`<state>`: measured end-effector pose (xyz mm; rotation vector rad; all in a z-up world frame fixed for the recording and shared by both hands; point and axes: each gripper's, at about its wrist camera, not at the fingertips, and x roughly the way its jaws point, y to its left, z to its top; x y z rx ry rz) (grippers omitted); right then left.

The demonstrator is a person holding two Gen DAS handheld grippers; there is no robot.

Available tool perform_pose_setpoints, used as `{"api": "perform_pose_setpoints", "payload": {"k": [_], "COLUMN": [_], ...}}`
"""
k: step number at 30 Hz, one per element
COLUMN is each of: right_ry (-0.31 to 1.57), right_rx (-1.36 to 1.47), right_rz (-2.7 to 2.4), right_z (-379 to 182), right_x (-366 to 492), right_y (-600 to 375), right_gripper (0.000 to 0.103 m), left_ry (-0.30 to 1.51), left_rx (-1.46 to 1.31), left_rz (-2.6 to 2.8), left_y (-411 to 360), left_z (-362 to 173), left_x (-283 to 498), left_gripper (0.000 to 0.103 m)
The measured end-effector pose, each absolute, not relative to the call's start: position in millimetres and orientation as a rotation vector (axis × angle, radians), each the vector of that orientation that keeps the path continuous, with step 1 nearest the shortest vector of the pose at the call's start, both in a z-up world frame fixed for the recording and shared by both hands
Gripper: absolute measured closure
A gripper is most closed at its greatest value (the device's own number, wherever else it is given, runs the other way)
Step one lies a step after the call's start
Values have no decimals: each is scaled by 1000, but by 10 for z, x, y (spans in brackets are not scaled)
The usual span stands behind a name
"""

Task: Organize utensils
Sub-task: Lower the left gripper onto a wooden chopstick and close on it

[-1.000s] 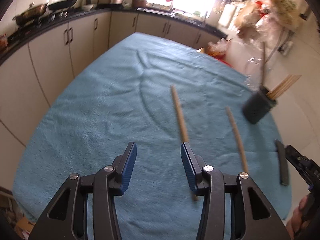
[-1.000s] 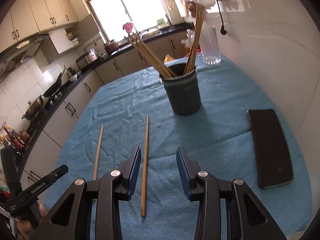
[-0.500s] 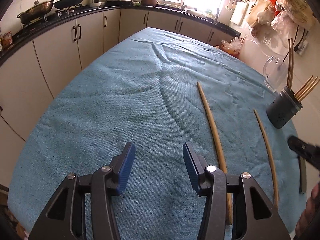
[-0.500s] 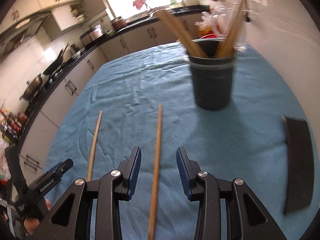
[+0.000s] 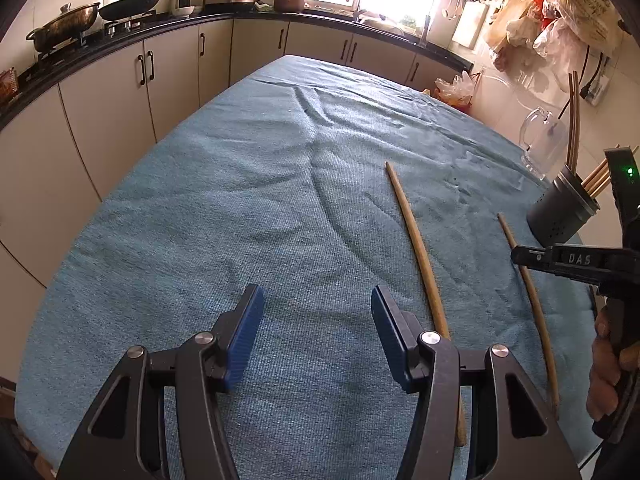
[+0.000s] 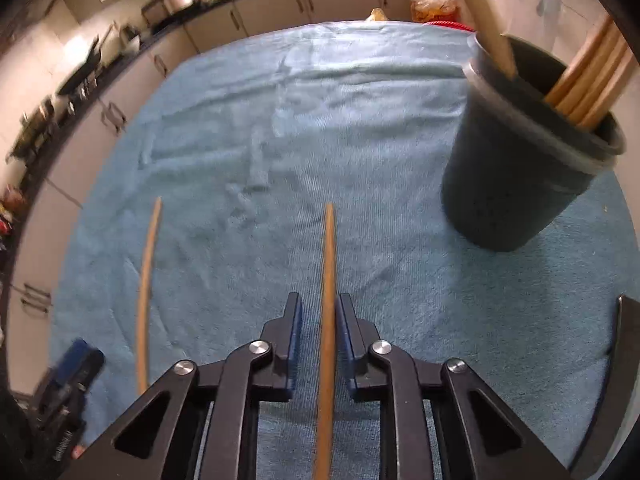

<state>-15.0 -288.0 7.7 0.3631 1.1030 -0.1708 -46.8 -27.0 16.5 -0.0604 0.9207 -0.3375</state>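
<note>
Our right gripper [image 6: 318, 334] straddles the right chopstick [image 6: 329, 280], jaws narrowed beside it but apparently not yet pinching, lined up lengthwise for a lift toward the dark holder [image 6: 516, 168] far right. Our left gripper [image 5: 318, 320] hovers spread, empty, near the left chopstick [image 5: 416, 240]. Blue towel [image 5: 240, 200] covers the tabletop; kitchen cabinets [image 5: 172, 76] beyond.

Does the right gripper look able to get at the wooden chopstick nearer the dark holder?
Probably yes: the right gripper already straddles that wooden chopstick, jaws not yet touching it, nothing between them on the blue cloth.
</note>
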Motion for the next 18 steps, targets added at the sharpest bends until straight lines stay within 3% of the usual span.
{"api": "perform_pose_setpoints", "payload": {"k": [2, 8, 18], "right_ry": [1101, 1040, 839], "right_rx": [370, 490, 389], "right_rz": [-155, -89, -78], "right_z": [78, 169, 630], "right_x": [-173, -371, -867], "right_y": [-2872, -2917, -2706], "right_gripper": [95, 96, 96], "left_ry": [921, 943, 1034], "left_rx": [-62, -86, -54], "left_rz": [-338, -370, -485], "left_y": [-275, -259, -810], "left_z": [162, 180, 434], "left_x": [-470, -462, -239], "left_gripper": [48, 48, 48]}}
